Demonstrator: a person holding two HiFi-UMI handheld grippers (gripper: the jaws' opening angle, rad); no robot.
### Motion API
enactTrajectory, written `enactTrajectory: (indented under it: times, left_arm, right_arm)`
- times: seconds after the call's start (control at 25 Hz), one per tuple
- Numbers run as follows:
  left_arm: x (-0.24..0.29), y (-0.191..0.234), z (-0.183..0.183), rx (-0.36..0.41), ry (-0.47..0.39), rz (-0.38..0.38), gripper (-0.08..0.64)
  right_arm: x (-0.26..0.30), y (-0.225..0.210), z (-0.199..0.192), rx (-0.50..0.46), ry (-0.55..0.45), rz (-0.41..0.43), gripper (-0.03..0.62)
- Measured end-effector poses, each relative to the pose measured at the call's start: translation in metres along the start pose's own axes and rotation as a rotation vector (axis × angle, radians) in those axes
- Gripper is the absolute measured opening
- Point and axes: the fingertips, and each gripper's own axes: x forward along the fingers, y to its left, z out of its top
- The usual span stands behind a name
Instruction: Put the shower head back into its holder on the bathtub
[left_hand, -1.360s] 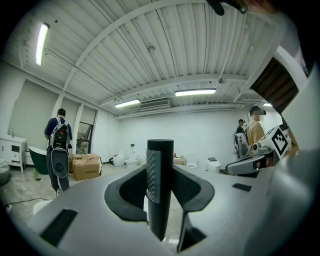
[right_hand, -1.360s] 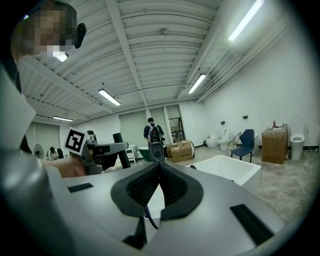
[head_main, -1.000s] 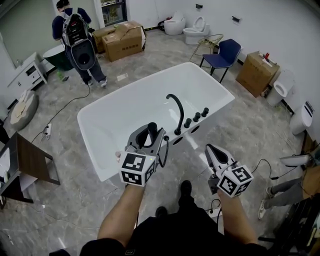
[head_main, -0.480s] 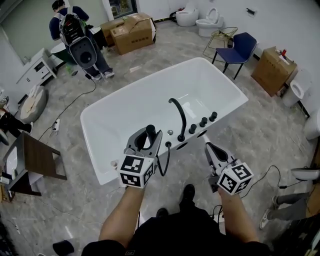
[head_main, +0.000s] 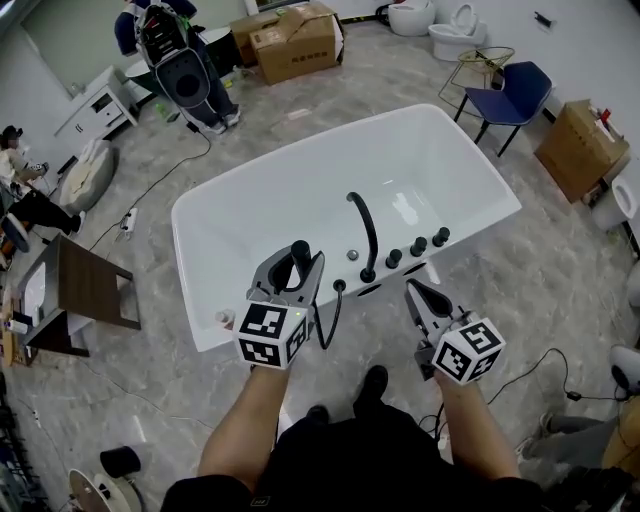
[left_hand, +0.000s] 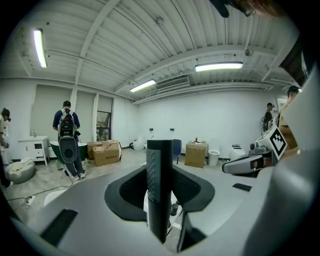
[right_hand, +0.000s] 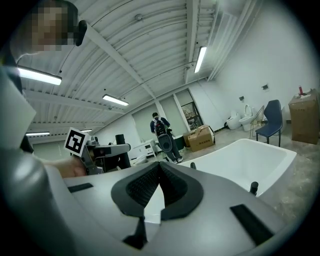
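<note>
Grey stone-patterned floor (head_main: 150, 375) runs across a big white-walled room. A white freestanding bathtub (head_main: 270, 220) stands in the middle of it, right in front of me. Past the tub's far end I see a person carrying a black pack (head_main: 185, 60), and a pile of cardboard boxes (head_main: 300, 45) near them. A blue chair (head_main: 525, 85) and a pair of toilets (head_main: 455, 30) stand further right along the wall.

On the tub's near rim stands a black curved faucet (head_main: 371, 243), with three black knobs (head_main: 418, 246) in a row to its right.

My left gripper (head_main: 300, 266) hangs over that near rim, just left of the faucet. Its fingers are clamped on the black shower head (left_hand: 160, 190), which stands upright between the pads with its top poking above them. A black hose (head_main: 333, 315) loops down beside the gripper and comes up to the rim close to the faucet's base.

My right gripper (head_main: 412, 290) hovers near the tub's outer side, below the knobs. Its fingers are pressed together with nothing between them.
</note>
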Motion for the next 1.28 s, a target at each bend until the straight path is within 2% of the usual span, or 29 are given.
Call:
enactTrajectory:
  times: [0.36,0.96,1.28]
  left_arm:
    - [0.001,0.002,0.004,-0.023,-0.018,0.026,0.143]
    - [0.001,0.038,0.059,0.018,-0.173,-0.081,0.143]
    - [0.011,0.049,0.078,0.009,-0.200,-0.075,0.143]
  right_arm:
    - [0.011,-0.007,0.008,-0.024,0.024,0.035,0.017]
    - [0.047,0.040,0.031,-0.102,-0.005,-0.016,0.017]
    - [0.061,0.026,0.043,-0.098,0.005,-0.015,0.017]
